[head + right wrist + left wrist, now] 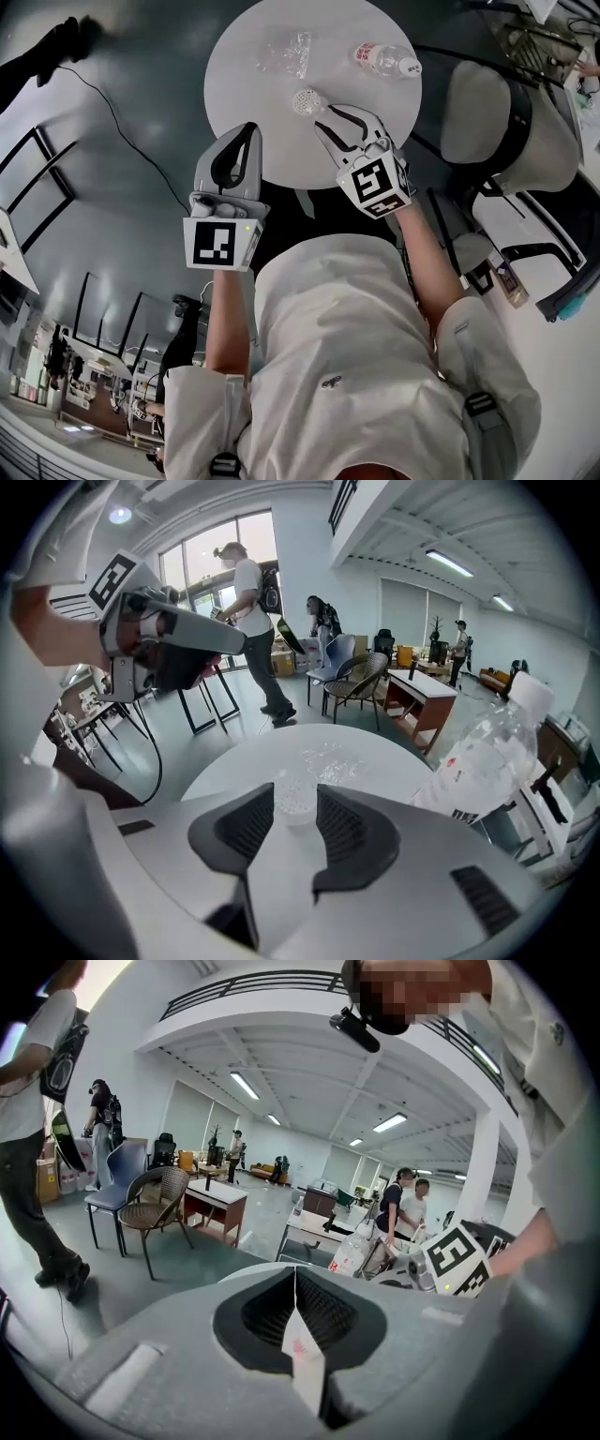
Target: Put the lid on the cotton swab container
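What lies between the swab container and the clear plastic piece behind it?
Bare table between swab container and clear plastic piece; head view shows it.

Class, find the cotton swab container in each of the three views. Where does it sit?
Head view: cotton swab container upper middle, on the round table, just ahead of the right tool.
Left gripper view: not in it.
Right gripper view: centre, seen between the open jaws.
Shared landmark: the water bottle, in all three.

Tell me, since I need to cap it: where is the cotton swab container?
In the head view the cotton swab container stands on the round table, just ahead of the right gripper's open jaws.
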The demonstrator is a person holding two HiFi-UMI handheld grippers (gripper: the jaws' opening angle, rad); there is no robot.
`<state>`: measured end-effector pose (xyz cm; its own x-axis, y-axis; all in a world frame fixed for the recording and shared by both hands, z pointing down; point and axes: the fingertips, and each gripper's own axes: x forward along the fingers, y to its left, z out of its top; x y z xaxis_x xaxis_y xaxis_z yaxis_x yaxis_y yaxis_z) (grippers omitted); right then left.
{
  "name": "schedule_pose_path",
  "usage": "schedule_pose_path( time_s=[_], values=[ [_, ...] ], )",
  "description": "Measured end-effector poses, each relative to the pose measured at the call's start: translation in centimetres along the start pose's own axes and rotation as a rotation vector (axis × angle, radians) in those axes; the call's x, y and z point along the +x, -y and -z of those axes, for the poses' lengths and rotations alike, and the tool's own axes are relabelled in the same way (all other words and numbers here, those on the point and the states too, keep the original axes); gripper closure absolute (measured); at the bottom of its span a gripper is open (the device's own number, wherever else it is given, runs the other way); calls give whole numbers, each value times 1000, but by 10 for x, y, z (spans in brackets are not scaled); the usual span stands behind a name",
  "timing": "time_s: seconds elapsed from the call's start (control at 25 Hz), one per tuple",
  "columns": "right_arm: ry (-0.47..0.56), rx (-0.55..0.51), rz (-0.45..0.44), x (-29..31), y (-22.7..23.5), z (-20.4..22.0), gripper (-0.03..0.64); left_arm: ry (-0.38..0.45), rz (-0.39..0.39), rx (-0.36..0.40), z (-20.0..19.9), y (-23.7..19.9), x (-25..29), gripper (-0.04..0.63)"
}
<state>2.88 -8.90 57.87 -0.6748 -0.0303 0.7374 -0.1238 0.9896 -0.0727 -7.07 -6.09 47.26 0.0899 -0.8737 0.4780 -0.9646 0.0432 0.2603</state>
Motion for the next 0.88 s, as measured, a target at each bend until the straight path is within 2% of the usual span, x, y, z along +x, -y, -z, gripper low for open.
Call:
schedule_pose_path(
  time_s=[0.88],
  values=[
    [2,37,32,31,-2,-5,466,-51,70,13,19,-1,9,583]
  ],
)
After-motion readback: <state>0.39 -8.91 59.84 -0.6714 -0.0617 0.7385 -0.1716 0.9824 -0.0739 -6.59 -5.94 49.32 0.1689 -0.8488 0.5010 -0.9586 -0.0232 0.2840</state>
